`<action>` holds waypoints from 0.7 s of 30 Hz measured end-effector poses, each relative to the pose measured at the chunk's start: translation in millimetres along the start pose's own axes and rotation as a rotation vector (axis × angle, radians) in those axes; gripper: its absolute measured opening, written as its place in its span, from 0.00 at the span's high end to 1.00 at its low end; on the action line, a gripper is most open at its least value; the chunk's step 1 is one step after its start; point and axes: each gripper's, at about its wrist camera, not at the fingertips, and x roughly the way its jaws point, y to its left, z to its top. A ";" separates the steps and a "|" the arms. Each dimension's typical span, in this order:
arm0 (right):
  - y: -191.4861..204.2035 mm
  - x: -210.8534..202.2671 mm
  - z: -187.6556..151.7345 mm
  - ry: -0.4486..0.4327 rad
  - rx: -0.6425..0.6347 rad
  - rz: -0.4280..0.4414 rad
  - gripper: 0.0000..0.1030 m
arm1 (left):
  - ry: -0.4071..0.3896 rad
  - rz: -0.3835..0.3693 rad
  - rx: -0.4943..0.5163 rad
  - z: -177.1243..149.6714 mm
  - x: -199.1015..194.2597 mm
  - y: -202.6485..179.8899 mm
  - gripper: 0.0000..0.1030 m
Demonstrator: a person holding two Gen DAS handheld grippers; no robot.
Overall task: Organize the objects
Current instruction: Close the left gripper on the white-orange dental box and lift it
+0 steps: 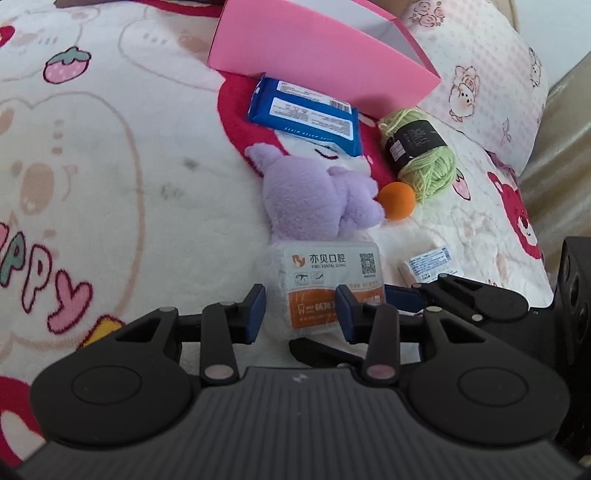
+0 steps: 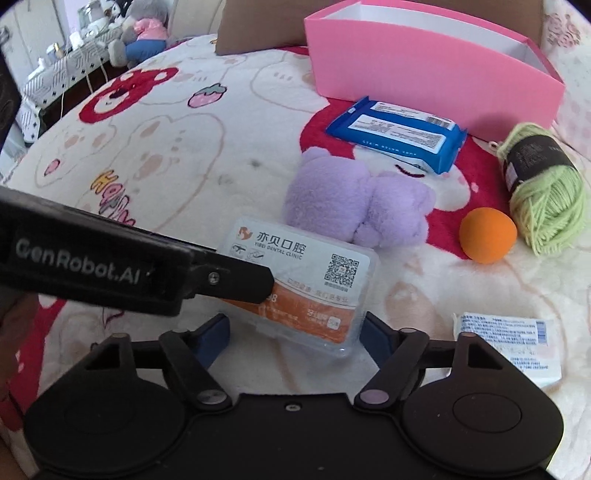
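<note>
A clear plastic box with an orange dental-clinic label (image 1: 328,284) (image 2: 306,291) lies on the blanket. My left gripper (image 1: 301,314) is around its near end, with gaps showing beside the blue pads. In the right wrist view the left gripper's finger (image 2: 236,282) lies over the box. My right gripper (image 2: 295,336) is open, its pads either side of the box's near edge. Beyond lie a purple plush toy (image 1: 321,195) (image 2: 362,206), an orange ball (image 1: 397,201) (image 2: 487,240), green yarn (image 1: 421,155) (image 2: 543,188), a blue wipes pack (image 1: 306,114) (image 2: 399,133) and an open pink box (image 1: 317,51) (image 2: 424,66).
A small white printed packet (image 1: 430,266) (image 2: 509,343) lies to the right of the grippers. A pillow (image 1: 491,85) lies at the far right. The bed's left edge and a cluttered table with a stuffed toy (image 2: 140,33) show at the far left.
</note>
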 end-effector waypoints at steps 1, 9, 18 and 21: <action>0.9 -0.9 -0.3 0.000 -0.007 -0.005 0.24 | 0.005 0.000 -0.002 0.8 -0.5 -0.2 0.62; 10.4 -15.0 3.8 -0.032 -0.087 -0.042 0.24 | 0.008 -0.003 -0.013 6.0 -12.5 -5.6 0.61; 16.1 -31.2 12.6 -0.064 -0.187 -0.069 0.24 | 0.008 0.010 0.006 15.6 -27.3 -18.8 0.61; 17.2 -41.5 16.0 -0.085 -0.227 -0.072 0.24 | -0.005 0.011 0.017 18.0 -36.0 -24.9 0.62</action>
